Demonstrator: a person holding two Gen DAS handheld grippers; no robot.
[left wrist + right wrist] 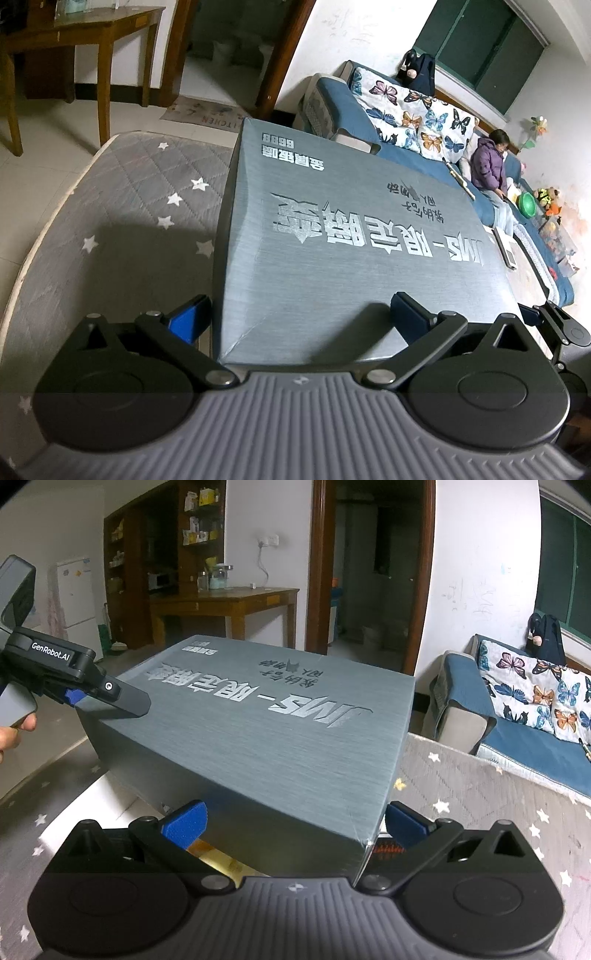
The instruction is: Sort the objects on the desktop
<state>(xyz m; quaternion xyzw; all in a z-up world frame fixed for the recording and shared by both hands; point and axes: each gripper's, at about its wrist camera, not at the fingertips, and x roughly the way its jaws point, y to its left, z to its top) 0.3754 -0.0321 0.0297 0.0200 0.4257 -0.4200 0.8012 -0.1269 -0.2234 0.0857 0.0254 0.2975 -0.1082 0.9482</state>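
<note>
grey box lid [354,236], printed with silver lettering, held above a star-patterned quilted mat [122,206]. left tool [299,321] spread wide, one blue pad on the lid's side wall, the other over its top. right tool [295,821] spread wide, pads on the end wall at a corner. white box base [107,794] beneath. sofa [517,734] behind.
</note>
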